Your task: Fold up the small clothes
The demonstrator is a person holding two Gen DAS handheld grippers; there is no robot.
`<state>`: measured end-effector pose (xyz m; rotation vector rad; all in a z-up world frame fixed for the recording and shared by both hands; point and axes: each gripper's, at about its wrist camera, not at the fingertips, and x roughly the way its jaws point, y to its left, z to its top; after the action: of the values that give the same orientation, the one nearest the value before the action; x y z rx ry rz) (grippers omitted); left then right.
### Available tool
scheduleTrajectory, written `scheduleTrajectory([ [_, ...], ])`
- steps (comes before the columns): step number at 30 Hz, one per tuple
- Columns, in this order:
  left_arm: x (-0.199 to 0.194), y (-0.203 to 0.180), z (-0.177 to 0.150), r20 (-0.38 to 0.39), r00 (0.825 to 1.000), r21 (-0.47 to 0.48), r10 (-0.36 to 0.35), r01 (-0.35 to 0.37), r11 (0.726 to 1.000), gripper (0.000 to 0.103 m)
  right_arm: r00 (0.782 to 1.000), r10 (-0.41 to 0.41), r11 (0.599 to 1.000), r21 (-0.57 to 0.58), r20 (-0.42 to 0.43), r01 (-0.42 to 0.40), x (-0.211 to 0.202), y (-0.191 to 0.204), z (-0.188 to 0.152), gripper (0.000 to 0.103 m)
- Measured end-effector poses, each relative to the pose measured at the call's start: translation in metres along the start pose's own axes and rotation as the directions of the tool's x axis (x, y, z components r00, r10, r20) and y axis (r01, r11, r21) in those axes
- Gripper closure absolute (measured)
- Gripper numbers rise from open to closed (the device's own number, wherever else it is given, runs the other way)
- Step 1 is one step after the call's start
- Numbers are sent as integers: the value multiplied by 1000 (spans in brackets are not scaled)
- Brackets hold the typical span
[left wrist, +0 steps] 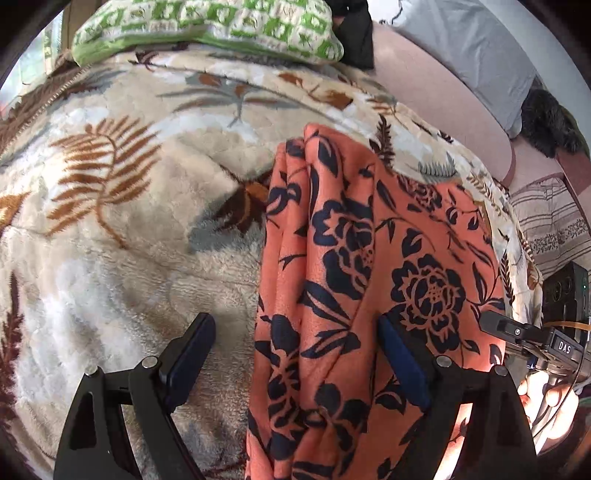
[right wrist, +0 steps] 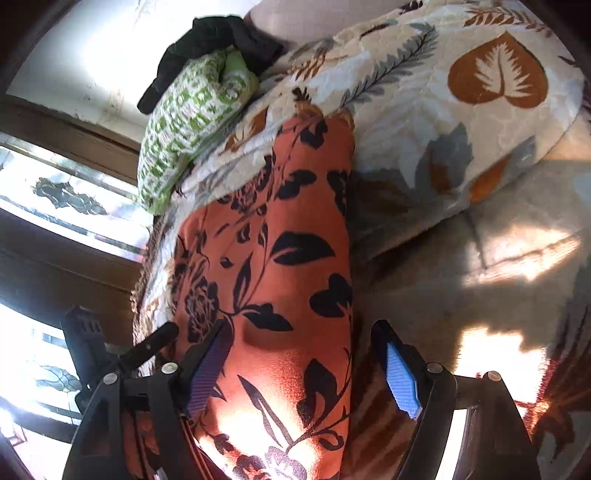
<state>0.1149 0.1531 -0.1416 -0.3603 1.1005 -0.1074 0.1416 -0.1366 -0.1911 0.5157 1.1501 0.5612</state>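
An orange garment with a dark floral print [left wrist: 354,258] lies folded lengthwise on a cream leaf-patterned blanket [left wrist: 129,221]. My left gripper [left wrist: 295,354] is open, its fingers straddling the garment's near left edge. My right gripper [right wrist: 303,362] is open too, with the garment's [right wrist: 273,258] near end lying between its fingers. The right gripper also shows at the right edge of the left wrist view [left wrist: 532,332], beside the garment's right side. The left gripper shows at the lower left of the right wrist view [right wrist: 110,350].
A green-and-white patterned pillow [left wrist: 207,26] lies at the head of the bed with dark clothing [left wrist: 354,33] beside it. A pink sheet and a grey pillow [left wrist: 472,51] lie to the right. A window [right wrist: 55,206] is on the left of the right wrist view.
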Motion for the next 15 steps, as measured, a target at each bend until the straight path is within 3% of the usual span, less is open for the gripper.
scheduleTrajectory([
  [1,0,-3,-1,20,1000,32,-10,9,999,14,1000,-7,1000,-23,-17,6,9,3,-1,23],
  [2,2,-8,-1,11,1000,65,-15,15,998,17,1000,-18,998,-65,-12,17,14,11,-1,37],
  [3,2,-11,-1,-2,999,77,-49,49,996,44,999,-43,994,-98,-22,41,18,20,0,44],
  [4,1,-12,0,-20,995,58,-102,103,993,60,998,-65,990,-123,-20,62,18,28,1,52],
  [5,-3,-15,2,-10,996,53,-87,87,995,64,997,-80,984,-161,-13,77,14,37,2,64],
  [6,-7,-21,3,3,997,69,-73,72,995,70,996,-94,976,-196,-4,91,9,44,4,65],
  [11,-40,-75,14,100,987,141,-128,113,984,74,992,-86,957,-271,92,108,-45,61,18,68],
  [15,-50,-129,34,160,967,186,-197,166,968,74,979,-84,952,-275,185,133,-102,49,41,68],
])
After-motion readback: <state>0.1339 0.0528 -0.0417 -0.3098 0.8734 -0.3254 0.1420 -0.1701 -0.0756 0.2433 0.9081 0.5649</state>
